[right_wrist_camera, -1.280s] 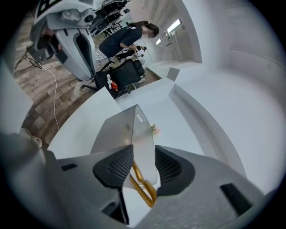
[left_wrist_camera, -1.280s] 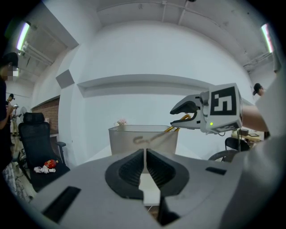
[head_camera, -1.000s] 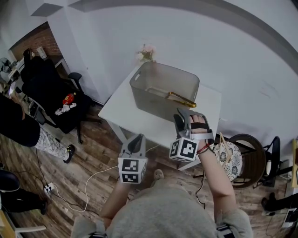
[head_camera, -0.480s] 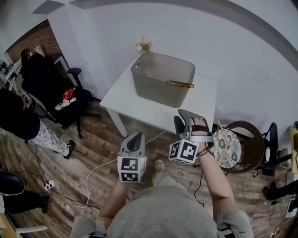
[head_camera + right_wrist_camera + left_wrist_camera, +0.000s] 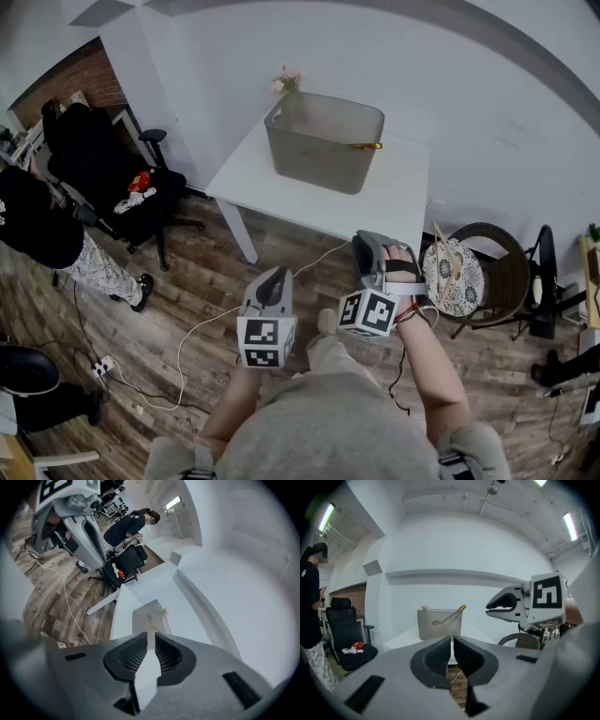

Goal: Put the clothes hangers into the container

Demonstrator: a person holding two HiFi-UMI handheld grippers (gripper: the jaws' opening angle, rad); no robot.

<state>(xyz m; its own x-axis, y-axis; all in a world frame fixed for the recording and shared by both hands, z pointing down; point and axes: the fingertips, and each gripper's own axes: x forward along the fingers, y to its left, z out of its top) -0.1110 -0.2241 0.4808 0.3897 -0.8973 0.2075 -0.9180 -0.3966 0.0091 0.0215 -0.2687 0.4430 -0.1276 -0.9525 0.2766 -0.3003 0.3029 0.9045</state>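
Seen from the head view, a black office chair (image 5: 103,178) with a small red thing (image 5: 139,182) on its seat stands at ten o'clock from the grippers, and a person (image 5: 37,234) in dark clothes stands beyond it at nine. A round chair (image 5: 502,281) with a patterned cushion (image 5: 453,278) sits just beside the right gripper (image 5: 368,246) at three o'clock. A white cable (image 5: 187,342) trails over the wood floor (image 5: 187,281) that lies between the grippers and the white table (image 5: 394,197) at twelve o'clock. On the table's far part stands the grey container (image 5: 323,155), with pale flowers (image 5: 286,82) behind it at eleven. One gold clothes hanger (image 5: 366,146) lies in it, its end poking over the rim at three o'clock. The left gripper (image 5: 275,278) has its jaws pressed together on nothing. The right gripper's jaws have just been closing and stand a narrow slit apart, with nothing between them. Both are well apart from the container.
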